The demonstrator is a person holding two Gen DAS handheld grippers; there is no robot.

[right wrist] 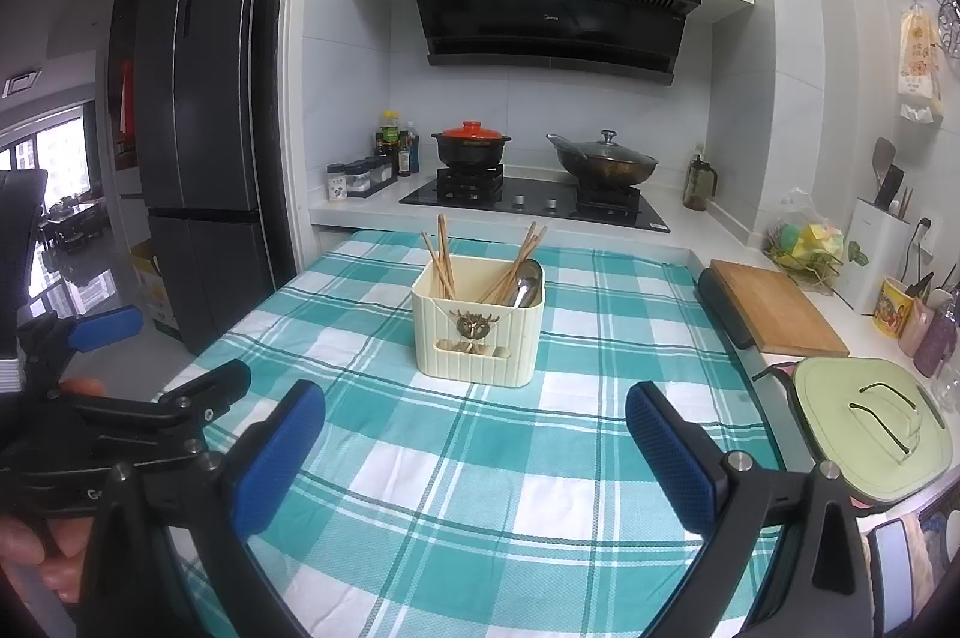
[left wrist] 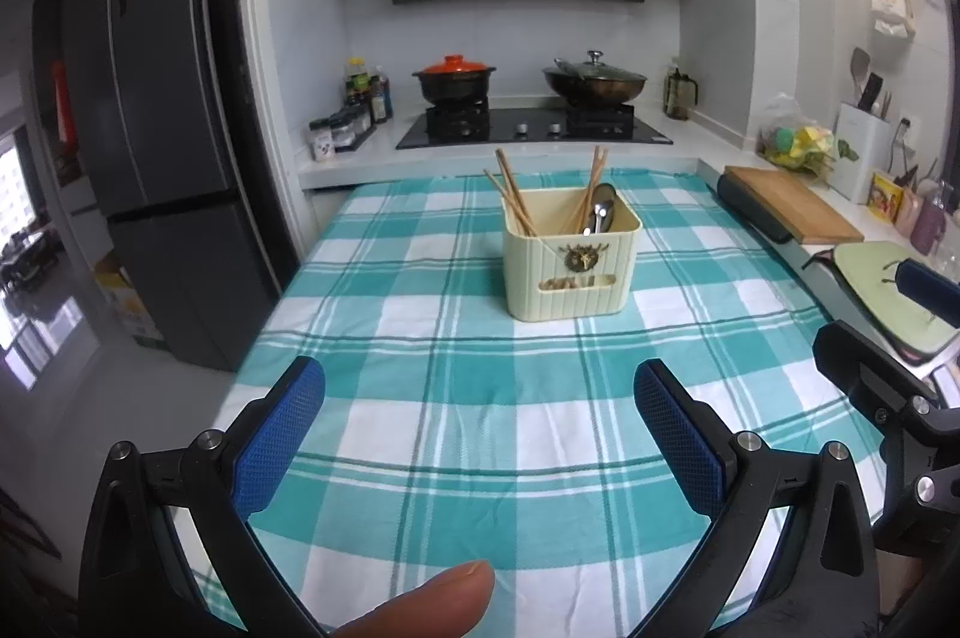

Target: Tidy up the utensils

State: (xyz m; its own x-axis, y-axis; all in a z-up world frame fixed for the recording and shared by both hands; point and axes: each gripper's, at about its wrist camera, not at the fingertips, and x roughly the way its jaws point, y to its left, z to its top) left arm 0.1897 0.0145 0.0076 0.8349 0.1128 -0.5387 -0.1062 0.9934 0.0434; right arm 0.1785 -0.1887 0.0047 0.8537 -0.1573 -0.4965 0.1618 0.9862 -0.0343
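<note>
A cream utensil box point(left wrist: 570, 266) stands on the teal checked tablecloth point(left wrist: 450, 398); it also shows in the right wrist view point(right wrist: 478, 332). Several wooden chopsticks point(left wrist: 513, 197) lean in its left and right parts, and metal spoons point(left wrist: 602, 213) stand at the right. The chopsticks point(right wrist: 443, 257) and spoons point(right wrist: 526, 287) show in the right wrist view too. My left gripper point(left wrist: 480, 392) is open and empty, well short of the box. My right gripper point(right wrist: 476, 413) is open and empty, just before the box. Each gripper shows at the edge of the other's view.
A stove with an orange-lidded pot point(left wrist: 454, 77) and a wok point(left wrist: 594, 80) lies beyond the table. A wooden cutting board point(right wrist: 777, 308) and a green lid point(right wrist: 870, 422) sit on the right counter. A dark fridge point(left wrist: 156, 110) stands at the left.
</note>
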